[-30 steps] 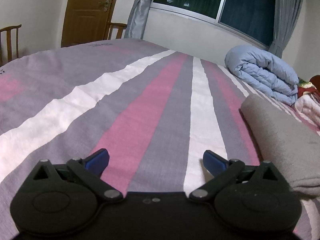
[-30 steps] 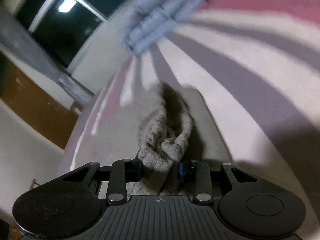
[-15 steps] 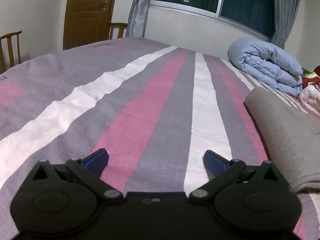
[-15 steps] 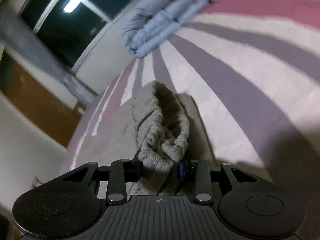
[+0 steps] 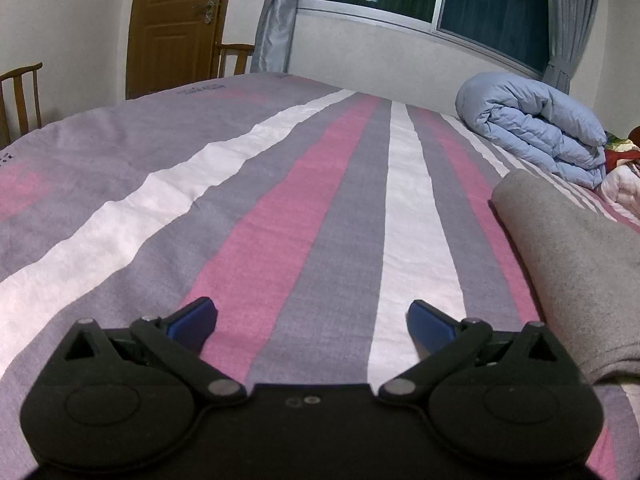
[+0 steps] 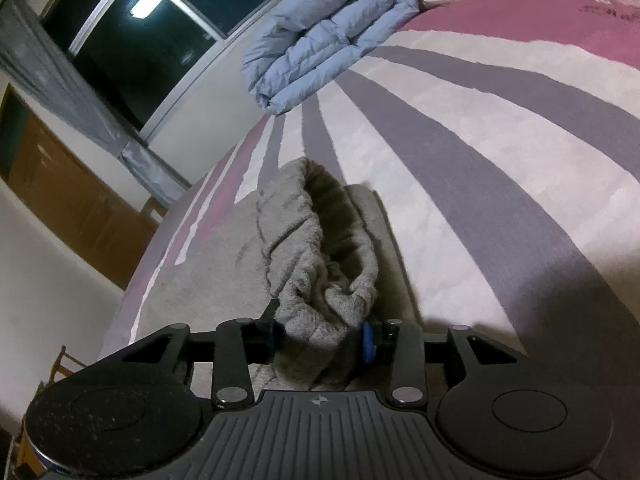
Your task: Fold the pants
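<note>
The grey pants [image 5: 568, 264] lie folded along the right side of the striped bed sheet [image 5: 280, 200]. My left gripper [image 5: 310, 306] hovers open over the sheet to the left of the pants, with nothing between its blue pads. In the right wrist view my right gripper [image 6: 320, 332] has the bunched, ribbed waistband of the grey pants [image 6: 304, 248] between its pads. Its jaws are opening, and the fabric still fills the gap and touches both pads. The rest of the pants spreads out flat beneath and ahead of it.
A rolled light-blue duvet [image 5: 532, 128] lies at the far right of the bed under the window, with more bedding beside it. A wooden door [image 5: 176, 24] and chairs [image 5: 20, 96] stand beyond the bed's far left edge.
The waistband bunch in the right gripper has slumped lower and spread wider, and the right pads stand slightly further apart. The left gripper has stayed where it was.
</note>
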Demonstrator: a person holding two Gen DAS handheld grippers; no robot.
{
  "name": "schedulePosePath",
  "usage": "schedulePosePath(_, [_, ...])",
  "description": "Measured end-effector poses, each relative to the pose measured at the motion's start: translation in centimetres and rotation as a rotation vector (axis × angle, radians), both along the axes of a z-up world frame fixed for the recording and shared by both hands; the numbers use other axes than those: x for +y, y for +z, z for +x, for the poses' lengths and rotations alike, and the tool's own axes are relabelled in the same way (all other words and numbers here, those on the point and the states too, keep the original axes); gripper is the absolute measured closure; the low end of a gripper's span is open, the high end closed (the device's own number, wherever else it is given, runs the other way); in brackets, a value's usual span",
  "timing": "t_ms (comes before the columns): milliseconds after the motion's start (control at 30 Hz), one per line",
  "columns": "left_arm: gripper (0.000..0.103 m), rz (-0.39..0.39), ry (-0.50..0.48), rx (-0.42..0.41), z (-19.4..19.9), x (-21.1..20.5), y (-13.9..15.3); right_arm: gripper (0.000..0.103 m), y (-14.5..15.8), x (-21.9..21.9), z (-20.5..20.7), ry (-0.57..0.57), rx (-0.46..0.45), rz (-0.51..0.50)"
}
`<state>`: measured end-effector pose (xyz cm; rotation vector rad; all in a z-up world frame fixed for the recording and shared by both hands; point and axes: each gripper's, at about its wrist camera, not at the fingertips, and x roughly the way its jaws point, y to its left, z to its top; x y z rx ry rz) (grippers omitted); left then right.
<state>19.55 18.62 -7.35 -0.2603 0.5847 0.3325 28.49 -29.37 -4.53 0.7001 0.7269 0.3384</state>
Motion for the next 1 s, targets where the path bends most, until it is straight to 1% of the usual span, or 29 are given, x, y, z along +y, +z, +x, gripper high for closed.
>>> schedulePosePath(67, [0.006,-0.002,-0.001,0.000,0.0,0.0,0.0,0.063,0.2,-0.2,0.0,-0.009,0.022,0.014])
schedulePosePath(133, [0.006,-0.001,-0.001,0.000,0.0,0.1,-0.1,0.061,1.1,0.1,-0.5,0.007,0.008,-0.029])
schedulePosePath(200, [0.006,-0.004,-0.003,-0.003,0.0,0.1,-0.1,0.060,1.5,0.3,-0.7,0.022,-0.003,-0.066])
schedulePosePath(300, [0.006,-0.009,-0.006,-0.005,-0.2,0.3,-0.2,0.060,1.4,-0.5,-0.7,0.019,0.017,-0.028])
schedulePosePath(367, [0.006,-0.009,-0.007,-0.004,-0.2,0.3,-0.2,0.060,1.7,-0.6,-0.8,0.024,0.020,-0.038])
schedulePosePath(400, [0.006,-0.009,-0.006,-0.005,-0.2,0.3,-0.2,0.058,1.9,-0.8,-1.2,0.014,0.015,-0.035])
schedulePosePath(433, [0.006,-0.011,-0.007,-0.006,-0.2,0.3,-0.1,0.054,2.3,-1.2,-1.6,0.002,0.004,-0.033])
schedulePosePath(467, [0.009,-0.023,-0.012,-0.010,-0.3,0.3,0.1,0.041,2.7,-1.5,-2.1,-0.021,-0.010,-0.044])
schedulePosePath(500, [0.009,-0.062,-0.048,-0.026,-0.5,0.4,0.5,0.026,3.0,-2.0,-2.6,-0.046,-0.028,-0.055])
schedulePosePath(533, [0.011,-0.094,-0.100,-0.052,-0.5,0.4,1.0,0.022,3.4,-2.7,-3.0,-0.067,-0.058,-0.056])
schedulePosePath(567, [0.011,-0.109,-0.150,-0.081,-0.4,0.0,1.6,0.019,3.6,-3.2,-3.2,-0.071,-0.080,-0.050])
schedulePosePath(600, [0.011,-0.112,-0.201,-0.105,0.1,-0.6,2.3,0.019,3.7,-3.7,-2.8,-0.060,-0.083,-0.050])
schedulePosePath(633, [0.011,-0.129,-0.249,-0.114,0.9,-1.1,2.7,0.019,3.6,-4.0,-2.3,-0.044,-0.066,-0.052])
schedulePosePath(700, [0.012,-0.192,-0.330,-0.104,3.0,-2.1,3.2,0.019,3.2,-4.3,-0.7,-0.006,-0.032,-0.032])
schedulePosePath(733, [0.015,-0.224,-0.362,-0.090,4.2,-2.7,3.4,0.019,3.1,-4.3,-0.2,0.005,-0.032,-0.027])
schedulePosePath(800, [0.028,-0.274,-0.418,-0.066,6.5,-3.5,3.4,0.019,2.6,-4.1,0.8,0.036,-0.021,-0.011])
schedulePosePath(833, [0.038,-0.303,-0.438,-0.049,7.7,-3.8,3.3,0.019,2.2,-3.8,1.4,0.062,-0.012,0.003])
schedulePosePath(933, [0.037,-0.389,-0.477,-0.016,10.3,-4.2,2.8,0.019,1.2,-3.1,2.5,0.111,-0.002,0.003])
schedulePosePath(1000, [0.036,-0.419,-0.489,0.013,11.7,-4.4,2.0,0.019,0.5,-2.7,3.2,0.132,0.023,-0.031])
